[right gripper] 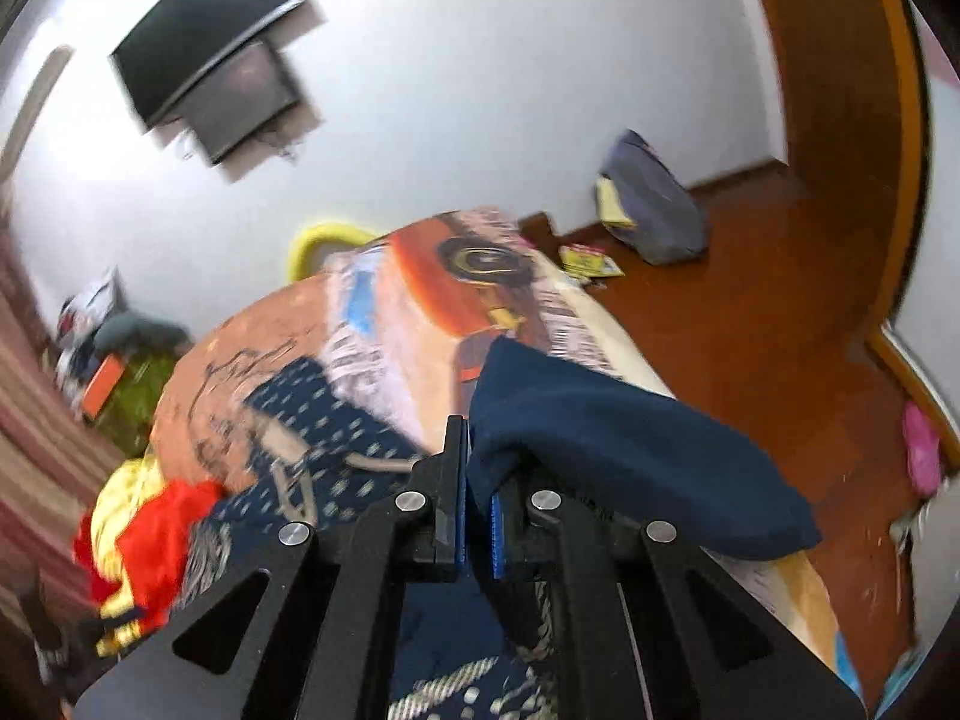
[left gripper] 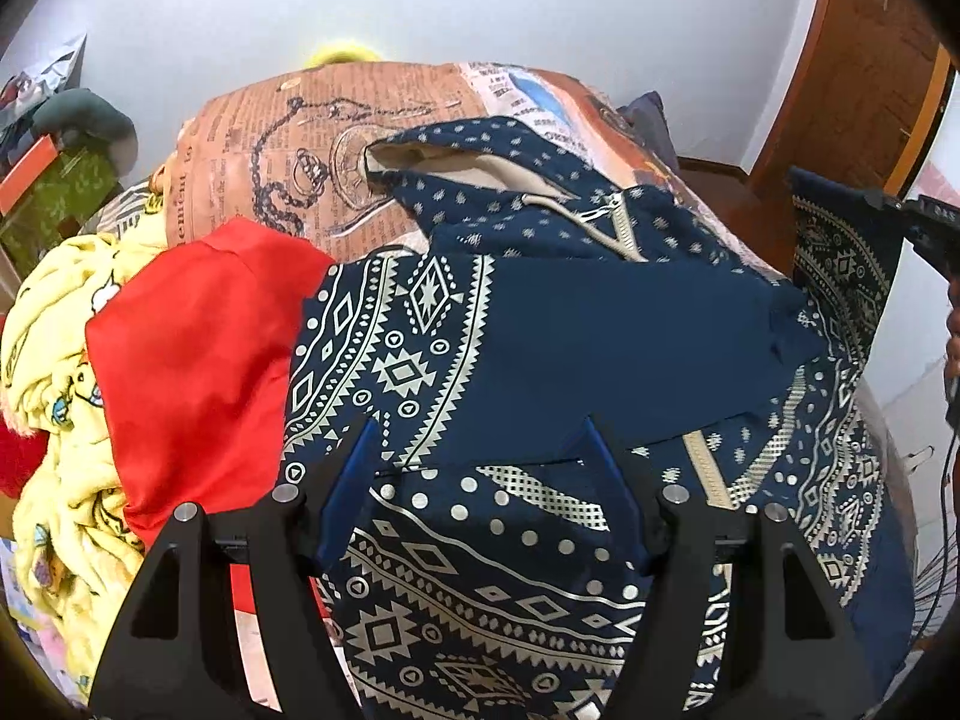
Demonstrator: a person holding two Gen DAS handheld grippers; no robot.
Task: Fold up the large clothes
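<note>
Sleeve-fold step judged in hand: navy patterned hoodie (left gripper: pixel 540 360) lies spread on the bed (left gripper: pixel 288 138), right claw (right gripper: pixel 477 498) clamped on its sleeve (right gripper: pixel 630 468), left claw (left gripper: pixel 480 438) apart above the body; next, lay the sleeve across.

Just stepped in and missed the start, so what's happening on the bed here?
A person with a handheld gripper in each hand is folding a navy patterned hoodie spread on the bed. The right gripper is clamped on a plain navy part of the hoodie, likely a sleeve, held above the bed. The left gripper is open over the hoodie's lower body, gripping nothing. Red and yellow clothes lie beside it.
</note>
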